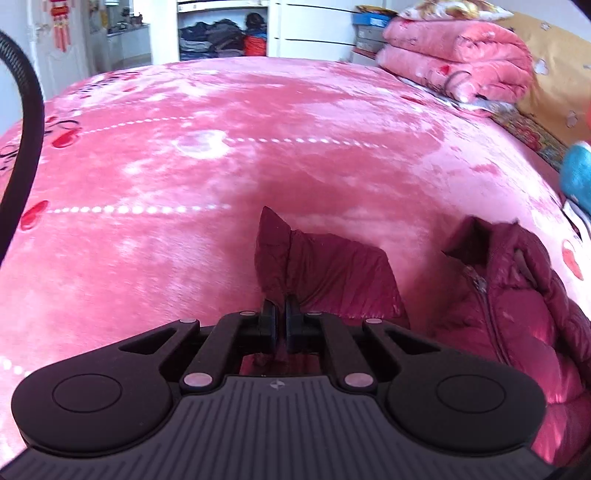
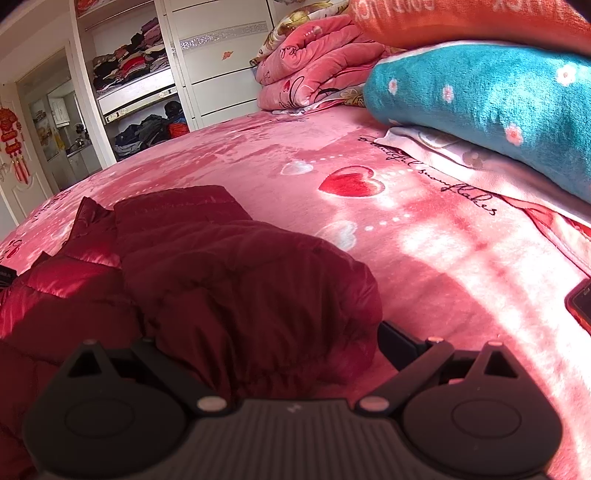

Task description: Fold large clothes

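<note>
A dark red puffer jacket lies on the pink bed cover. My left gripper is shut on the end of the jacket's sleeve, which stands up from the jaws. In the right wrist view the jacket bulges between the spread jaws of my right gripper. Its right finger shows beside the fabric; the left finger is hidden under the jacket.
Folded pink quilts sit at the bed's far right. A teal pillow and an orange blanket lie close on the right. A red phone lies at the right edge. A wardrobe with clothes stands behind.
</note>
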`<state>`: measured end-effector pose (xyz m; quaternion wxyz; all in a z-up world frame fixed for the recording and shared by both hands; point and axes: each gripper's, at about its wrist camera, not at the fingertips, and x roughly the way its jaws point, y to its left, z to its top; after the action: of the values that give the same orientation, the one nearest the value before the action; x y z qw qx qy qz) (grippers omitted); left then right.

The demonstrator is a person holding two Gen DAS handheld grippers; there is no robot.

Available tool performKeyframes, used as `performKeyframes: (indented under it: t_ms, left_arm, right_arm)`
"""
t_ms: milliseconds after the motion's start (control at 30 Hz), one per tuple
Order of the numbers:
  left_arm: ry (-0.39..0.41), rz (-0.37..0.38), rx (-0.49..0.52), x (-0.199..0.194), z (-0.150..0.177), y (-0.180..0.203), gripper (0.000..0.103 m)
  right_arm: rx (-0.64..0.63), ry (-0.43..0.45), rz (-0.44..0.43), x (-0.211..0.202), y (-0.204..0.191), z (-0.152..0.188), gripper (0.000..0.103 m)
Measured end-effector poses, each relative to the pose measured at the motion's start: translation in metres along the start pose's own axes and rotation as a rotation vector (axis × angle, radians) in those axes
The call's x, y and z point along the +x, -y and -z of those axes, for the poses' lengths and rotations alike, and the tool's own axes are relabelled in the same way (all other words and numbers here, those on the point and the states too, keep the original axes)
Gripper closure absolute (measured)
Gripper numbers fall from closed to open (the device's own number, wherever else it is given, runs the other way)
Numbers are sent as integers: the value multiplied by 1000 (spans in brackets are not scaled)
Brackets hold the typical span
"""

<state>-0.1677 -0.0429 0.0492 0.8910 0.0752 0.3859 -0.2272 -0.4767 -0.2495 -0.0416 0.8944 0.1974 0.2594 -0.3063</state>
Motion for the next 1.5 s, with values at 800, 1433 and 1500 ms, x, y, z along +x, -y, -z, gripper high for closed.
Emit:
performKeyframes:
  t_ms: [800, 1433, 1500]
  left_arm:
    - [285, -673, -333, -136, -39, -233, 98]
    - [294, -828, -428, -221, 10, -260, 89]
    - [273, -793, -443, -221, 23, -263, 81]
  right_arm:
    - [-88, -18, 17, 17, -16, 6, 2]
    - [-139, -42, 21, 23, -23, 8, 1]
    - [-144, -49, 19, 23, -25, 9, 1]
